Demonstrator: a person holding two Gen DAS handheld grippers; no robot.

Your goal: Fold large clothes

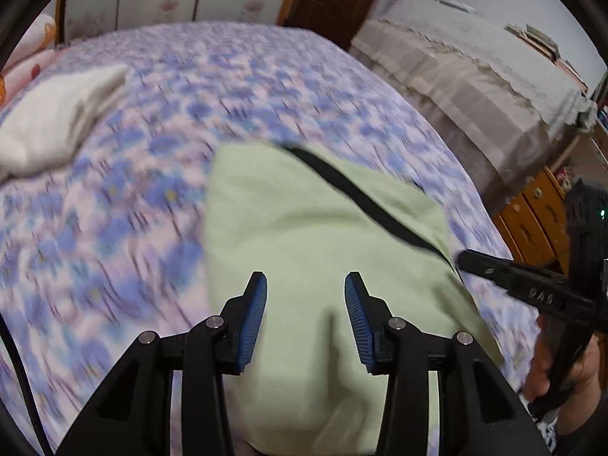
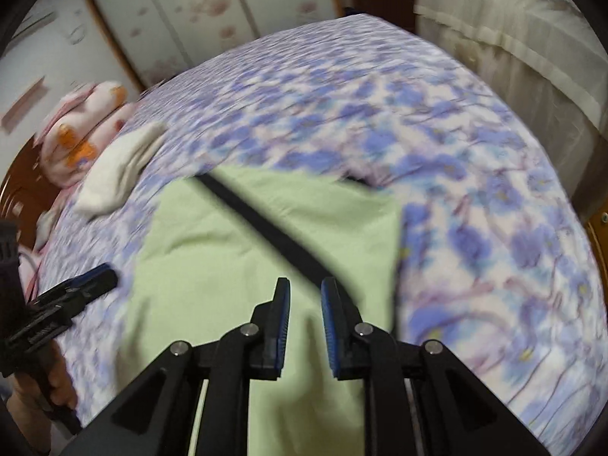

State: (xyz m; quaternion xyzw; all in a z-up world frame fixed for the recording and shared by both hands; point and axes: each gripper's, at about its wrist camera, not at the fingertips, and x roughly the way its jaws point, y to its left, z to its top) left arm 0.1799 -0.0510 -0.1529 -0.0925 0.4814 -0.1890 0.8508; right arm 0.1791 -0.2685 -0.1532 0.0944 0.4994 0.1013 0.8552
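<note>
With both jaws apart and empty above it, already folded: green garment (image 1: 304,228) on bed (image 1: 133,197); white garment (image 1: 57,121) seemingly waiting

Bedroom with a bed under a blue-and-lilac floral bedspread (image 1: 266,87), pale flower-patterned wardrobe doors (image 2: 197,3) behind, cloth-draped beige furniture (image 1: 475,87) and an orange-brown wooden cabinet (image 1: 532,212) alongside.

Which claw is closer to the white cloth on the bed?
Left. The left claw hangs over the green garment on the side nearer the white cloth. The right claw is over the garment's far side, farther away.
</note>
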